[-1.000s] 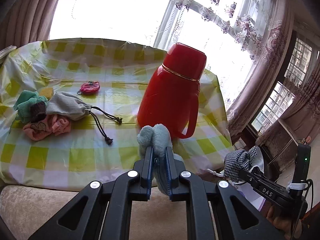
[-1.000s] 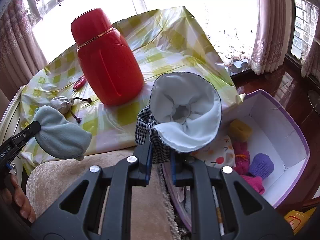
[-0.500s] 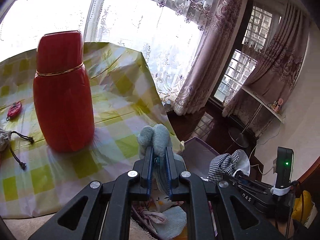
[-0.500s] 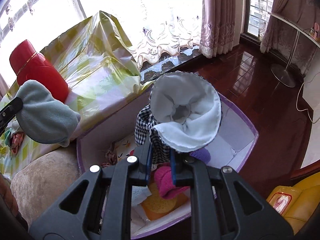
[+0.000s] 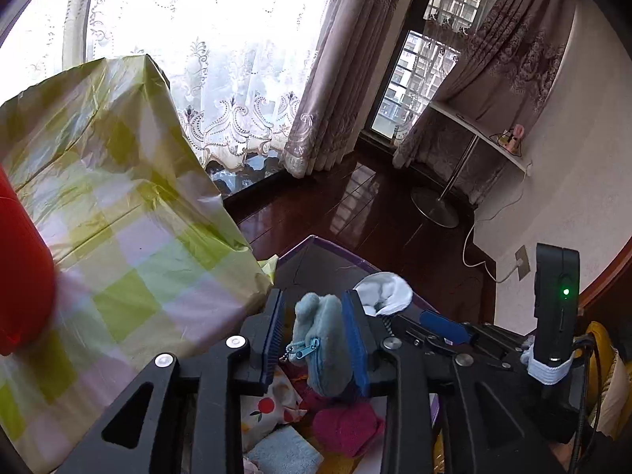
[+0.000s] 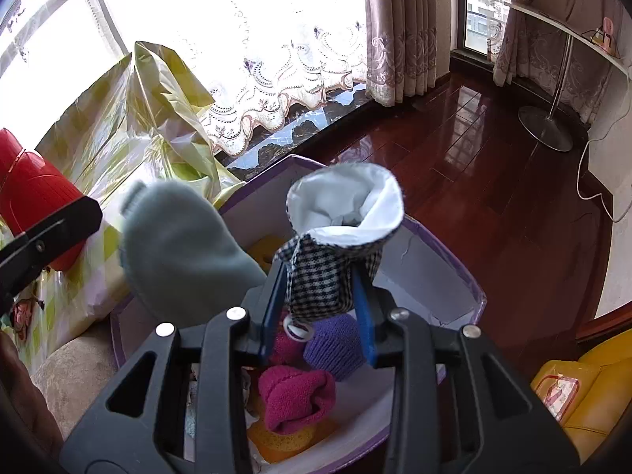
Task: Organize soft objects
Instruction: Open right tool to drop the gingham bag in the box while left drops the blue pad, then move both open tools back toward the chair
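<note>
Pale blue pouch (image 5: 322, 345): fuzzy plush, metal zip. Checked pouch (image 6: 322, 276): woven cloth, smooth white lining. Magenta roll (image 6: 296, 399), purple ball (image 6: 335, 349): knit, matt. Tablecloth (image 5: 130, 229): glossy crinkled plastic film. Flask (image 6: 33, 197): shiny red plastic. Floor (image 6: 493, 181): polished dark wood. Box (image 6: 426, 264): matt card walls.

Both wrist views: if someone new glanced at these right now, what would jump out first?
Probably the two soft items poised over the purple-rimmed box: the fluffy light-blue zip pouch between the left hand-held gripper's fingers, and the houndstooth pouch with its white lining in the right hand-held gripper. Next, the magenta knit piece and purple knit piece lying in the box, and the red thermos on the checked tablecloth at left.
</note>
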The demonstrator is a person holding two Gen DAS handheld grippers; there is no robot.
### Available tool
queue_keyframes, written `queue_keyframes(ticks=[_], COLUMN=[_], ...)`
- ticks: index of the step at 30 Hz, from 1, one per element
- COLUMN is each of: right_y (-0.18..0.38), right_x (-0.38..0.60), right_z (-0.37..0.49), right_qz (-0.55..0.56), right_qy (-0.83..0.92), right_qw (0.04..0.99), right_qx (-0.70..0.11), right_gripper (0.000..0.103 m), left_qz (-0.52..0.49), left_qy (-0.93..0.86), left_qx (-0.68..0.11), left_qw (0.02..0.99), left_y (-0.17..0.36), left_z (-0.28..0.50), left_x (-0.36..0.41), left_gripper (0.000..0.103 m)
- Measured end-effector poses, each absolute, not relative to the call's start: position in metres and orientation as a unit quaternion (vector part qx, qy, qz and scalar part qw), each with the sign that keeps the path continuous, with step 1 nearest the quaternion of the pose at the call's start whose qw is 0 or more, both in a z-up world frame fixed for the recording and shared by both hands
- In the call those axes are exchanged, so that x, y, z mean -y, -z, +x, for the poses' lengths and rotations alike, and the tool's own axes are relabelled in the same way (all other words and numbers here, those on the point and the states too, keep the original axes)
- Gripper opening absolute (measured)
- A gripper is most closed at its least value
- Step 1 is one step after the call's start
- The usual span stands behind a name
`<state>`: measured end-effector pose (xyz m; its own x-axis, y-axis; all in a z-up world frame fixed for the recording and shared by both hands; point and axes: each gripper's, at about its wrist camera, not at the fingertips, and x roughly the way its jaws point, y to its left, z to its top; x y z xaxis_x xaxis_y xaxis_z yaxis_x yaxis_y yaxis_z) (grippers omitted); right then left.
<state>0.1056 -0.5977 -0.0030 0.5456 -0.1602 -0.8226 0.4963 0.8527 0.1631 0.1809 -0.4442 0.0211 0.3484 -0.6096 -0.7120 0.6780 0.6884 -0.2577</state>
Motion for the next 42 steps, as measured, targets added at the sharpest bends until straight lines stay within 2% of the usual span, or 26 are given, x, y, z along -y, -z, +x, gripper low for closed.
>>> queue_keyframes(ticks=[2, 6, 8, 10, 13, 17, 27, 42], right_y=[0.006, 0.015, 0.017, 0.017, 0.013, 0.004, -0.007, -0.045], right_x=[0.600, 0.602, 0.600, 0.595, 0.582, 0.555, 0.466, 0.298], right_z=[0.106, 0.107, 0.109, 0.112, 0.117, 0.125, 0.138, 0.165], right_qz=[0.191, 0.199, 0.198, 0.195, 0.180, 0.150, 0.098, 0.001], right_qy=[0.194, 0.193, 0.190, 0.184, 0.173, 0.147, 0.048, -0.146], right_qw=[0.856, 0.851, 0.850, 0.853, 0.863, 0.881, 0.896, 0.907], right_qx=[-0.439, -0.447, -0.449, -0.447, -0.438, -0.425, -0.430, -0.394], right_gripper=[0.042, 0.047, 0.049, 0.055, 0.059, 0.060, 0.060, 0.061], left_qz=[0.033, 0.026, 0.021, 0.014, 0.017, 0.025, 0.027, -0.086], left_qy=[0.383, 0.361, 0.351, 0.343, 0.324, 0.284, 0.225, -0.012], left_qx=[-0.424, -0.428, -0.426, -0.423, -0.397, -0.341, -0.277, -0.258], left_qw=[0.820, 0.828, 0.834, 0.838, 0.859, 0.896, 0.934, 0.962], left_y=[-0.015, -0.012, -0.012, -0.015, -0.025, -0.042, -0.061, -0.061], left_z=[0.185, 0.193, 0.196, 0.197, 0.190, 0.175, 0.167, 0.179], left_x=[0.438, 0.424, 0.417, 0.409, 0.393, 0.363, 0.264, 0.038], left_gripper=[0.050, 0.052, 0.058, 0.059, 0.063, 0.074, 0.074, 0.074])
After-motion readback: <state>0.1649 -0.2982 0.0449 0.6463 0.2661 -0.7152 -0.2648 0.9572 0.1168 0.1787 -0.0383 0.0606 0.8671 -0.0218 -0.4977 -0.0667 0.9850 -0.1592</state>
